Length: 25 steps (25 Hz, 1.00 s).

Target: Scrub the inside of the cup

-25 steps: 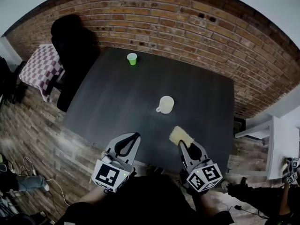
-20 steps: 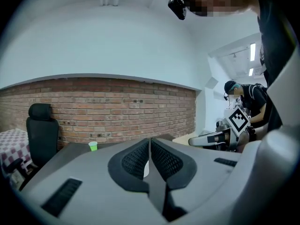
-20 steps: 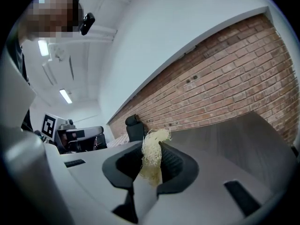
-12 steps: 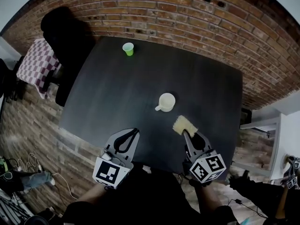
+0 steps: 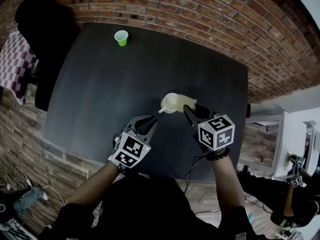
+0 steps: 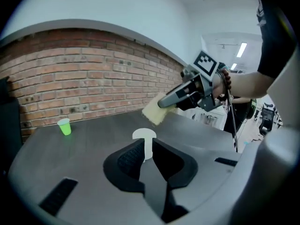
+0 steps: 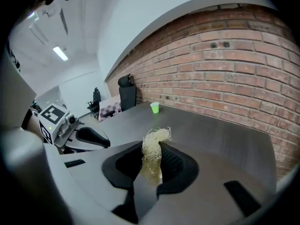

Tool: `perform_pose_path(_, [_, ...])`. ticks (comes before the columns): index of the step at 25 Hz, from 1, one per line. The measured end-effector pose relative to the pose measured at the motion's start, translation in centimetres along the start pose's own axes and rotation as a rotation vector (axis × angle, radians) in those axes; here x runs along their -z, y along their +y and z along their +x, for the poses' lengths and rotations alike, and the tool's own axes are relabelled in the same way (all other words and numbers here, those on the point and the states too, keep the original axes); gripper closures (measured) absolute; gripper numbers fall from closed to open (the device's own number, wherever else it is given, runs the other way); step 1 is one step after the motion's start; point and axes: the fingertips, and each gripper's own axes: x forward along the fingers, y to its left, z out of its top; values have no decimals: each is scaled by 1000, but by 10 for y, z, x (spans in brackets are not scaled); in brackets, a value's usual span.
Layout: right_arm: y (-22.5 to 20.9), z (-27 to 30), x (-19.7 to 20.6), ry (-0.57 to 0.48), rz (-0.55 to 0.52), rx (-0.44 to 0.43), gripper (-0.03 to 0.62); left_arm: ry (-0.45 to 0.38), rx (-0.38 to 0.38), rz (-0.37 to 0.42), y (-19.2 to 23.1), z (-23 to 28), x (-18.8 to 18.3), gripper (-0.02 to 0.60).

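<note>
The right gripper [image 5: 190, 112] is clamped on a straw-coloured scrubbing pad [image 5: 189, 102]; the pad's free end sits at the rim of the white cup [image 5: 170, 103], just ahead of its jaws. The left gripper [image 5: 149, 121], jaws slightly apart and empty, has the cup ahead of its tips, not touching. To scrub well, the left should probably steady the cup first, or it may slide under the pad; a second ago the pad hung well short of the cup, and both grippers sat further back.
</note>
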Motion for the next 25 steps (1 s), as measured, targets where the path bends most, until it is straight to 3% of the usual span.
perform_pose_path(5, [-6, 48, 18, 267, -199, -7, 503, 136, 53, 69, 6, 57, 24, 465])
perform_pose_path(10, [-9, 80, 26, 385, -339, -15, 503, 192, 15, 73, 17, 83, 42, 465])
perform_pose_path(17, [-14, 98, 24, 451, -345, -37, 505, 252, 7, 32, 27, 99, 58, 465])
perform_pose_path(25, [-11, 91, 34, 487, -332, -54, 503, 267, 8, 51, 27, 107, 63, 465])
